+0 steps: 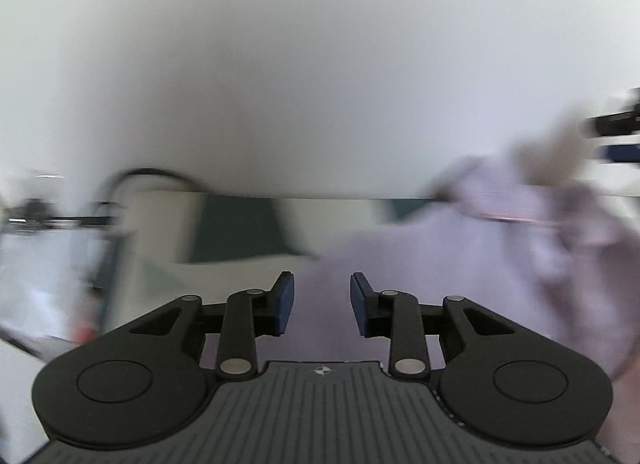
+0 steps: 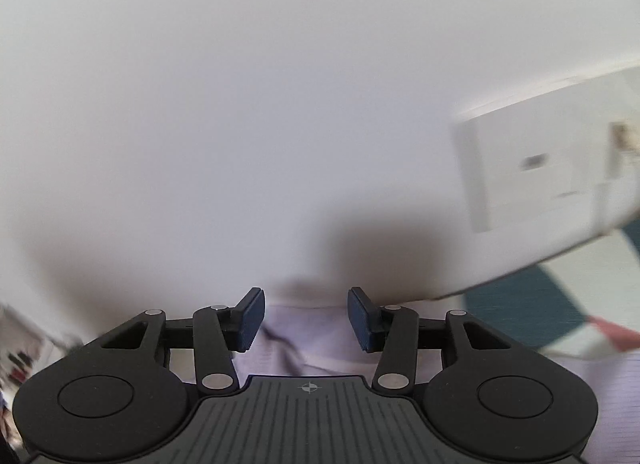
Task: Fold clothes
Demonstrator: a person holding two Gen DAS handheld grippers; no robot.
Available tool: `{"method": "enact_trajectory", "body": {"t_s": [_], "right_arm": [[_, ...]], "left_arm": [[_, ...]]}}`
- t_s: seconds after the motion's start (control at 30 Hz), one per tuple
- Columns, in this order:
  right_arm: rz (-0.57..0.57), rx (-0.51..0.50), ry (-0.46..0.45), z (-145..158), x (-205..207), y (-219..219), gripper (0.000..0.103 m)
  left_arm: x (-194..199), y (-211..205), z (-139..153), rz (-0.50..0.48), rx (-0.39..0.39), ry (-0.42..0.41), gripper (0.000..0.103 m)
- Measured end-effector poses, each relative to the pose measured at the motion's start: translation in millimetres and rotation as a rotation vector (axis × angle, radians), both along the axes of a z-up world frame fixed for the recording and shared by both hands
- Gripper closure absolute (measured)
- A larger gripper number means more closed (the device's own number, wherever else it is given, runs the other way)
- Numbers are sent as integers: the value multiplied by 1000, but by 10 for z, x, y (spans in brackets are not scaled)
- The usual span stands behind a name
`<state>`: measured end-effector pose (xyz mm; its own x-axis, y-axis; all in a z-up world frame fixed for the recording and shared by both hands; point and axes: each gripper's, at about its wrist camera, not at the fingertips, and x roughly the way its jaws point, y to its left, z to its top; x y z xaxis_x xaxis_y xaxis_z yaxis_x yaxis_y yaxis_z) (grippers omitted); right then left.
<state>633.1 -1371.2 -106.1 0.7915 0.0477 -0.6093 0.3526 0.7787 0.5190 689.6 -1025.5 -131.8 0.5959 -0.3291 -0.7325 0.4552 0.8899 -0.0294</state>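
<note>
Nearest to my left-hand lens sits the ribbed grey body of my left gripper (image 1: 322, 306), its dark blue pads (image 1: 285, 304) standing partly apart with nothing pinched between them; only the pale lilac cloth garment (image 1: 460, 264) shows through the gap, lying beyond and below. Moving rightwards in that view, the garment rises in a rumpled, blurred heap toward the right edge, where something dark that I cannot make out pokes in. Behind it runs a white wall (image 1: 320, 64) and, low down, a floor of teal and pale patches (image 1: 240, 232), all smeared by motion. Over on my right hand, my right gripper (image 2: 306, 318) also stands partly open and holds nothing; the same lilac fabric lies creased just under and past its blue pads (image 2: 252, 318), and more of it spreads along the lower right corner. Further right a white wall plate (image 2: 540, 168) hangs on the wall, with the teal-and-white patterned floor (image 2: 528, 304) below it. By my reckoning the folding is barely begun or between folds: the cloth looks bunched, no neat edge shows, and both grips have yet to take a corner.
</note>
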Motion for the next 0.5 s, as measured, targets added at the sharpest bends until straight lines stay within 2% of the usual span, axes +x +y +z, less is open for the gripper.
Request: {"method": "enact_trajectory", "body": {"t_s": [0.07,0.2,0.23,0.3,0.43,0.47,0.5], "right_arm": [[-11,-15,68,-31,-54,-172,61],[-48,-8,192,-174,-145,-493,66],[-53,20,207,-237,-138,-538,67],[-57,43,252,-364,-105,-573,74],[-94,3,305,-440,-243,-608,73],[-93,-3,302,-425,-301,-644,68],[-115,-34,305,-398,-374,-669,58]], "left_arm": [[-161,-233,18,-97,-55,39,71],[-420,-805,-97,-226,-69,61,71],[-437,-905,-149,-225,-64,70,72],[-394,-1030,-260,-208,-69,110,88],[-280,-1098,-435,-166,-36,137,88],[-256,-1113,-468,-159,-29,141,88],[-245,-1122,-473,-160,-27,137,88]]}}
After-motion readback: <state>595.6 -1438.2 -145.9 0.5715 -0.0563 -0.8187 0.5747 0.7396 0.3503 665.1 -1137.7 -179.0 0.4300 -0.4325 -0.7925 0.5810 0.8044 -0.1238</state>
